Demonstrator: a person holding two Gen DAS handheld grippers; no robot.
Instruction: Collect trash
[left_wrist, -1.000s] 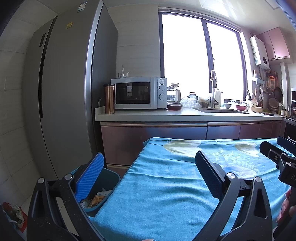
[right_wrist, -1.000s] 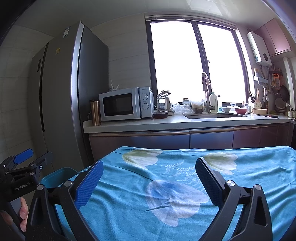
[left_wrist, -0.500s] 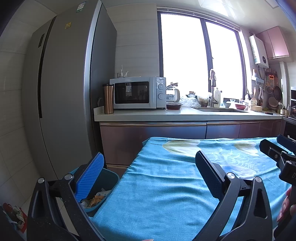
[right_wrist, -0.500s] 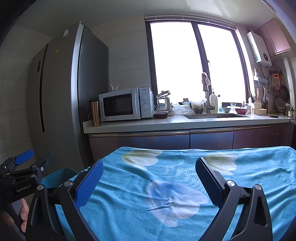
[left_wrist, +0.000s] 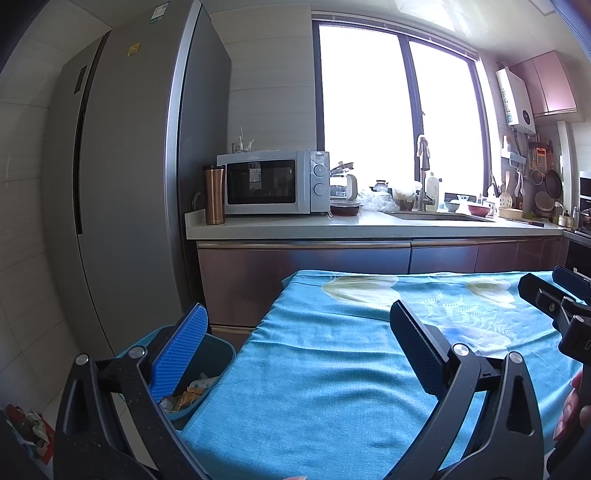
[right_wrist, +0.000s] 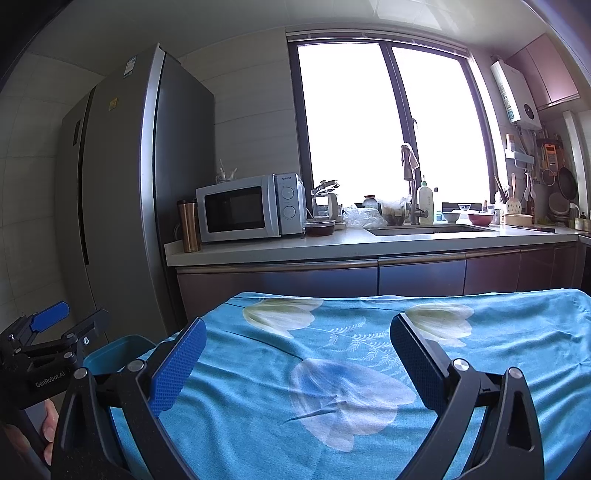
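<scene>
A teal trash bin (left_wrist: 218, 350) stands on the floor at the table's left edge, with wrappers and paper scraps (left_wrist: 188, 395) inside. Its rim also shows in the right wrist view (right_wrist: 118, 352). My left gripper (left_wrist: 299, 345) is open and empty, held above the table's left part beside the bin. My right gripper (right_wrist: 299, 352) is open and empty above the middle of the table. Each gripper shows at the edge of the other's view: the right one (left_wrist: 550, 295) and the left one (right_wrist: 55, 325). No loose trash shows on the table.
The table carries a blue floral cloth (right_wrist: 369, 369). Behind it run a counter (left_wrist: 369, 227) with a microwave (left_wrist: 273, 182), a copper tumbler (left_wrist: 214, 194) and a sink. A tall grey fridge (left_wrist: 122, 184) stands left. Crumpled packaging (left_wrist: 26, 428) lies on the floor.
Both grippers stay open and nearly still. The left wrist view has drifted very slightly; nothing was taken hold of or let go.
</scene>
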